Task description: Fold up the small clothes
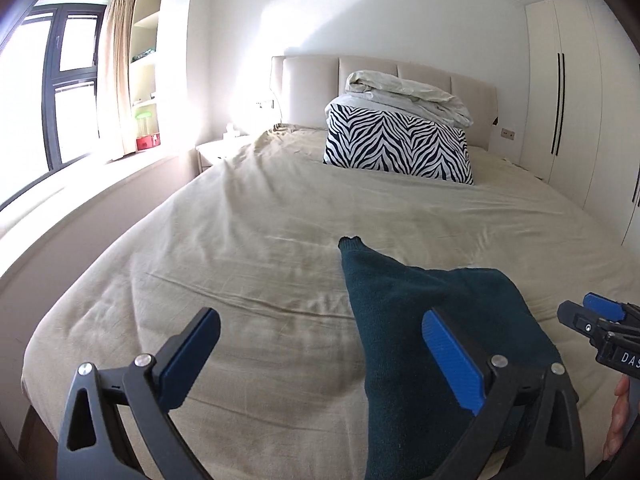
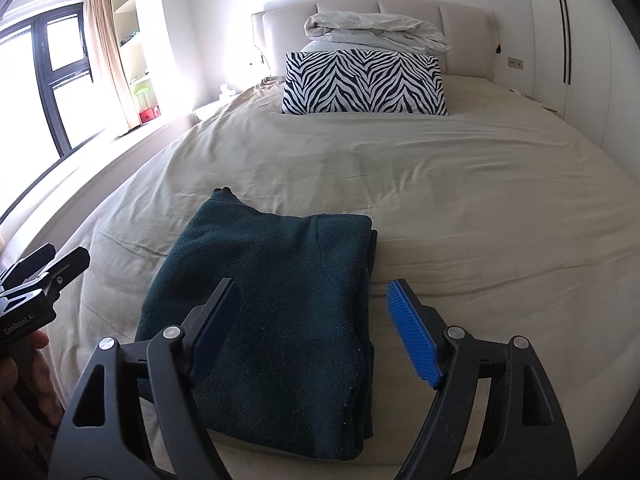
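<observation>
while the dark green sweater (image 2: 276, 300) lies folded into a compact rectangle near the foot of the beige bed sheet (image 2: 460, 208), both hand-held tools hang above it with nothing between their pads. the right gripper (image 2: 316, 328) stands with jaws spread wide, its left finger over the cloth and its blue ribbed right pad (image 2: 414, 332) past the sweater's stacked edge at three o'clock. the left gripper (image 1: 320, 364) is spread as wide as it goes, empty, with the sweater (image 1: 440, 320) under its right finger only and running off toward one o'clock.

the fold looks nearly finished. one corner (image 2: 224, 196) sticks out at eleven o'clock of the bundle, so the step in hand is likely a tidy-up or a last fold. to do it well, take both near corners in matched pinches, catch every layer at the three o'clock edge, and carry them toward twelve o'clock low and level so the knit does not slide on the sheet. the zebra-print pillow (image 2: 362, 82) sits well apart at twelve o'clock.
</observation>
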